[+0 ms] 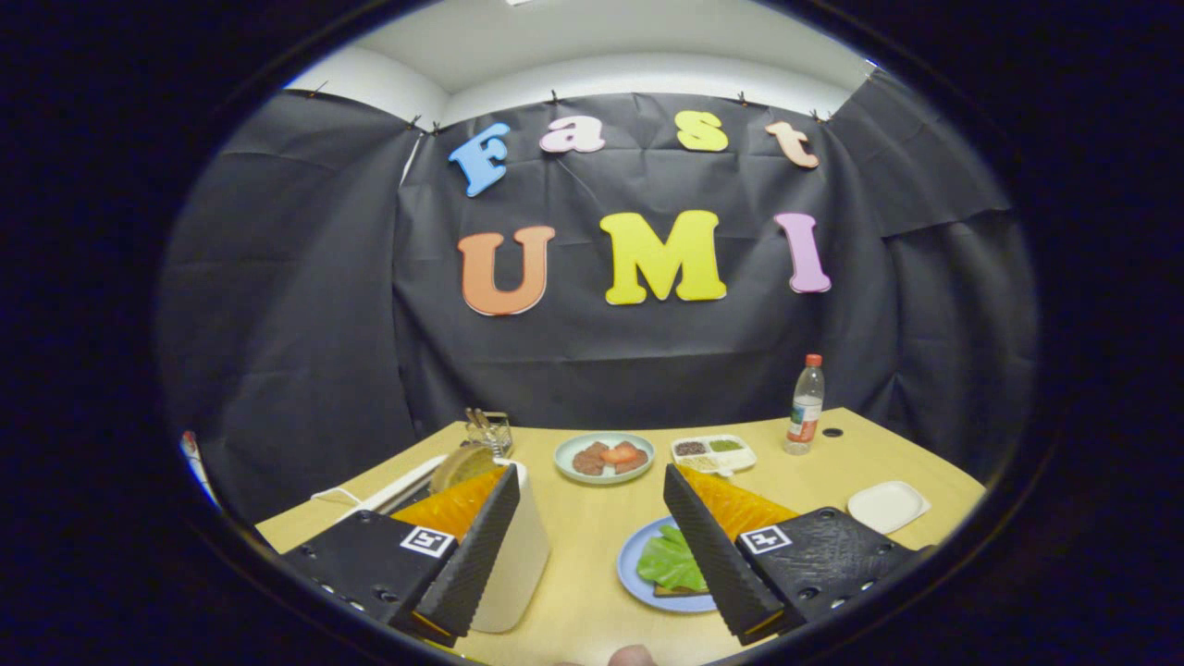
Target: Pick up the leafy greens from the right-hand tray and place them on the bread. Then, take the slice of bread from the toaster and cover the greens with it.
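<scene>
Green leaf (668,561) on bread (680,589) — claw (588,490) apart, nr toaster (513,555)

We read no words. Label on the bottle (807,407), beyond the gripper (587,474): too small. Square coded tags (426,540) on its spread fingers: no letters.

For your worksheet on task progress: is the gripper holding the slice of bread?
No, the gripper is open and empty; the slice of bread sits in the toaster.

A single fisheye camera riding on the gripper (589,490) looks forward and slightly down along its two spread fingers from low and close above a wooden table (592,555), facing the booth's black cloth wall (647,361) beyond the table's far edge, with ceiling above.
</scene>
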The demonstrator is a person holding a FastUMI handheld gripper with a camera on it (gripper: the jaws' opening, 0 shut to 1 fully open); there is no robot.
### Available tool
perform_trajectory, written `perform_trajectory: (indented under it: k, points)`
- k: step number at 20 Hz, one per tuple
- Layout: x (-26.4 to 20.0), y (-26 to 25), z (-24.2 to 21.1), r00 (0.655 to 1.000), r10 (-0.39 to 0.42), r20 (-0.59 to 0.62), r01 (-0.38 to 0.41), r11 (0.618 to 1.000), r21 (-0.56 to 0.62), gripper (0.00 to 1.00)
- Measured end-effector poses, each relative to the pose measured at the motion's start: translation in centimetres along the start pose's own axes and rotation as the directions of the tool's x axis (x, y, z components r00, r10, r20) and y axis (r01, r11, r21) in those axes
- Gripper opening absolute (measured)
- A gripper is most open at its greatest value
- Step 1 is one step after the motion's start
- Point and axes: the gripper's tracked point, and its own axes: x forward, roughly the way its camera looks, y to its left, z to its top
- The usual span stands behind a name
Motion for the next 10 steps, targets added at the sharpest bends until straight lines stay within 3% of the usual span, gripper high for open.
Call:
perform_trajectory:
  k: [6, 10]
  points:
    - [1.9, 5.9, -0.4, 0.999, 0.022, -0.028, -0.021, 0.999, 0.049, 0.96]
    - [3.5, 7.8, -1.5, 0.998, -0.013, -0.062, 0.015, 0.999, 0.033, 0.96]
